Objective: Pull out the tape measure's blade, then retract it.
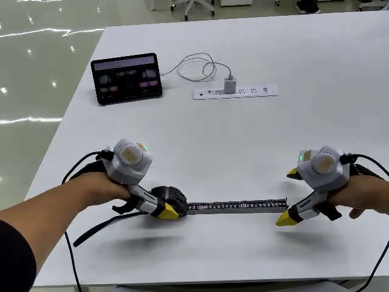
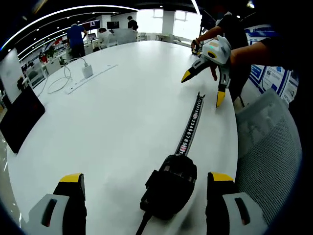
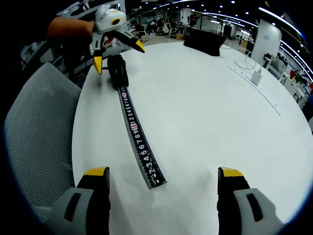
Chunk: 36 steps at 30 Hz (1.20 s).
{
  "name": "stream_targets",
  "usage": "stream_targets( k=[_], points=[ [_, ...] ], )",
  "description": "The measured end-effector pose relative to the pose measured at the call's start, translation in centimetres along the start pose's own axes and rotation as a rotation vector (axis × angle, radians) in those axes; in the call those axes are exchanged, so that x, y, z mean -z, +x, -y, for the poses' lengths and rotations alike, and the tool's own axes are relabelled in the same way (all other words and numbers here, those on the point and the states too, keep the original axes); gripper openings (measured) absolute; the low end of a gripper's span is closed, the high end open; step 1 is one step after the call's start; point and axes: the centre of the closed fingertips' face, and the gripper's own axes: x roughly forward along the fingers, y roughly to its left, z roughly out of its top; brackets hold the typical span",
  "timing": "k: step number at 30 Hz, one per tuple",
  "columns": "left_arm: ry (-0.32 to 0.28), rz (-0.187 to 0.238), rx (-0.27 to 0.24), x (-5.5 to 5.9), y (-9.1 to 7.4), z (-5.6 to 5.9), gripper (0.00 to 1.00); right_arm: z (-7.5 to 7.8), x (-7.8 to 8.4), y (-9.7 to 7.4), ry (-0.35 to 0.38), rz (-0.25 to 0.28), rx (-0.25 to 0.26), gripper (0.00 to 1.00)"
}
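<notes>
Left gripper (image 2: 146,178), jaws spread wide, straddles the black body of the one tape measure (image 2: 171,188) with a gap on each side, close to the near edge of the table (image 1: 255,152). Its single blade (image 3: 134,134) lies flat, drawn out along that edge. The blade's free end rests between the widely parted jaws of the right gripper (image 3: 164,172), touching neither. Toward the far edge stand one tablet (image 1: 126,78), one power strip (image 1: 236,92) and one charger (image 1: 230,84).
</notes>
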Motion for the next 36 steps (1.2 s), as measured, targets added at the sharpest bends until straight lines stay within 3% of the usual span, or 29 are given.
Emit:
stream_targets(
  k=[3, 5, 10, 14, 16, 18, 25, 30, 33, 36],
  points=[
    [-0.079, 0.058, -0.024, -0.2, -0.2, -0.5, 1.0, 0.0, -0.3, -0.2, 0.078, 0.052, 0.031, 0.99],
    [-0.12, 0.103, -0.056, -0.3, -0.5, -0.9, 1.0, 0.0, -0.1, -0.4, 0.071, 0.066, 0.049, 1.0],
    [-0.166, 0.116, -0.099, 0.5, -0.8, -0.9, 1.0, 0.2, 0.1, -0.9, 0.126, 0.098, 0.107, 1.0],
    [-0.202, 0.136, -0.107, 0.9, -0.9, -0.4, 1.0, 0.1, 0.1, -1.3, 0.217, 0.145, 0.122, 1.0],
    [-0.26, 0.174, -0.1, 0.7, -1.1, 0.0, 1.0, 0.7, 0.1, -1.7, 0.257, 0.177, 0.158, 1.0],
    [-0.255, 0.186, -0.124, 0.8, -1.4, -0.1, 1.0, 0.9, -0.1, -2.2, 0.303, 0.221, 0.167, 1.0],
    [-0.262, 0.252, -0.173, 0.4, -3.1, -0.1, 1.0, 0.8, 0.3, -4.0, 0.294, 0.258, 0.231, 1.0],
    [-0.304, 0.304, -0.211, 0.6, -4.5, -0.1, 1.0, 0.1, 0.7, -5.1, 0.298, 0.271, 0.245, 1.0],
    [-0.298, 0.318, -0.22, 1.0, -5.0, 0.3, 1.0, -0.9, 0.8, -5.6, 0.272, 0.269, 0.243, 1.0],
    [-0.259, 0.298, -0.218, 1.6, -5.1, 0.9, 1.0, -1.5, 1.2, -5.9, 0.255, 0.267, 0.241, 1.0]
  ],
)
